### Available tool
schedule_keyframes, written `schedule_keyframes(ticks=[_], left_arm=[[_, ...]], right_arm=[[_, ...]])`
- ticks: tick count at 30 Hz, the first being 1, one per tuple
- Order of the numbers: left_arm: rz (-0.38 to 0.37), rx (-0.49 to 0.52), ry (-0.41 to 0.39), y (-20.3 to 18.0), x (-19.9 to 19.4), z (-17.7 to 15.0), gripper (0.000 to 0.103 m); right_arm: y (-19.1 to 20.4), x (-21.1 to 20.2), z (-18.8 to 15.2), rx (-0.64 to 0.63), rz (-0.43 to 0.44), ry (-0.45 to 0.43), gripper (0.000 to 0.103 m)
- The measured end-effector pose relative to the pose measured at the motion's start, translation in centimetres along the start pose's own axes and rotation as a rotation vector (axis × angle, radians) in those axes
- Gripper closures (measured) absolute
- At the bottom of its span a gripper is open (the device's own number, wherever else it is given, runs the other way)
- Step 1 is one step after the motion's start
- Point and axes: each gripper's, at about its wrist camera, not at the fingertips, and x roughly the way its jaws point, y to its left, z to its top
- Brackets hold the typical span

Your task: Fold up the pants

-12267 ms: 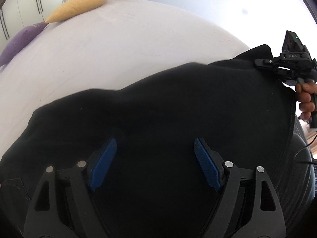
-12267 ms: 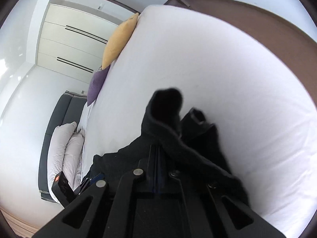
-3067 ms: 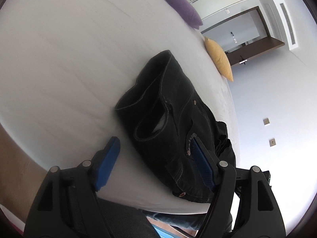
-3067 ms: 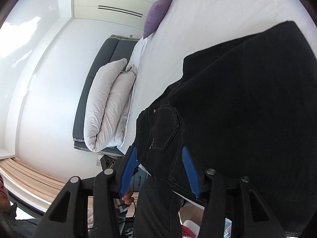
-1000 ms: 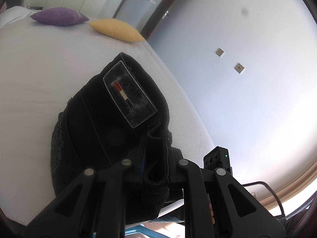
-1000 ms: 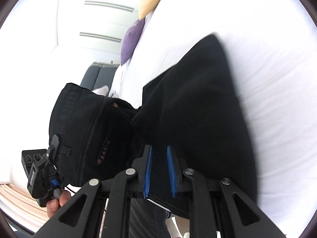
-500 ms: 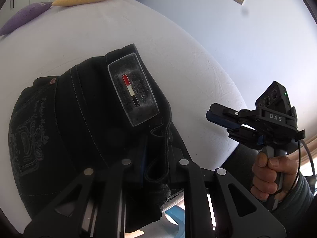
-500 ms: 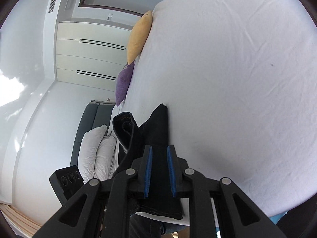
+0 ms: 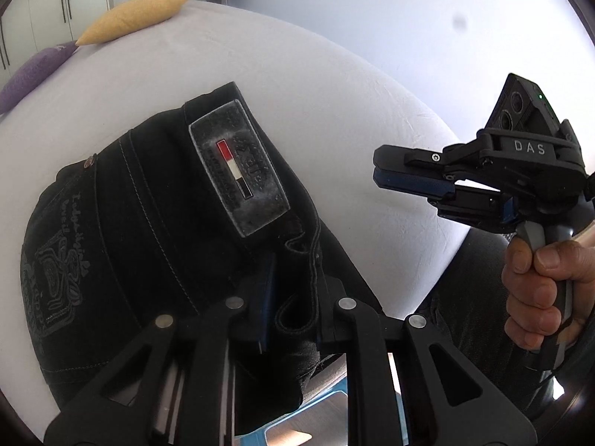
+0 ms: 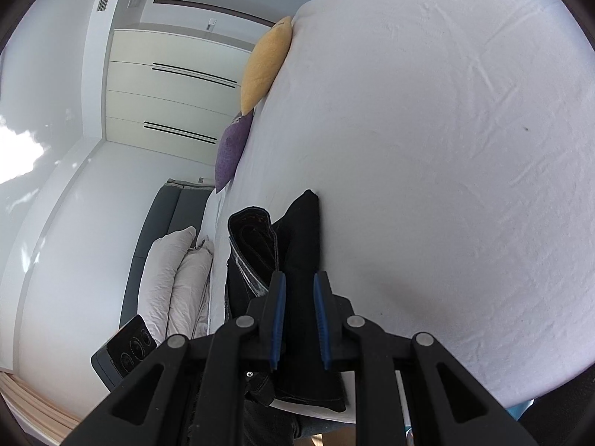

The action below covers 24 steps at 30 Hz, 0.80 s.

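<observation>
The black jeans (image 9: 148,230) lie folded on the white bed (image 9: 316,85), waistband patch facing up. My left gripper (image 9: 293,297) is shut on the folded waistband edge at the near side of the bed. In the right wrist view the jeans (image 10: 297,245) show edge-on as a stacked bundle. My right gripper (image 10: 299,319) has its blue pads a narrow gap apart with the jeans behind them; I cannot tell whether they touch cloth. In the left wrist view the right gripper (image 9: 383,176) is held in the air to the right, clear of the jeans and empty.
A yellow cushion (image 9: 134,16) and a purple cushion (image 9: 33,70) lie at the far side of the bed. White pillows (image 10: 174,271) and a grey headboard (image 10: 156,230) are on the left. Wardrobe doors (image 10: 167,93) stand behind.
The right gripper has drawn back from the jeans and now hovers apart from them. The left gripper still holds the waistband and has tilted a little lower.
</observation>
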Motion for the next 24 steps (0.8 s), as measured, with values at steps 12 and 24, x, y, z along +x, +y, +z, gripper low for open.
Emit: schedule_keyframes(ticks=[12, 24], left_arm=[[-0.038, 0.079, -0.041, -4.1, 0.6, -1.7, 0.022], [0.142, -0.122, -0.158, 2.1, -8.7, -4.7, 0.023]], right_arm=[[4.9, -0.7, 3.8, -0.106, 0.019, -0.003, 0.072], [12.9, 12.0, 3.1, -0.290, 0.124, 0.343, 0.067]])
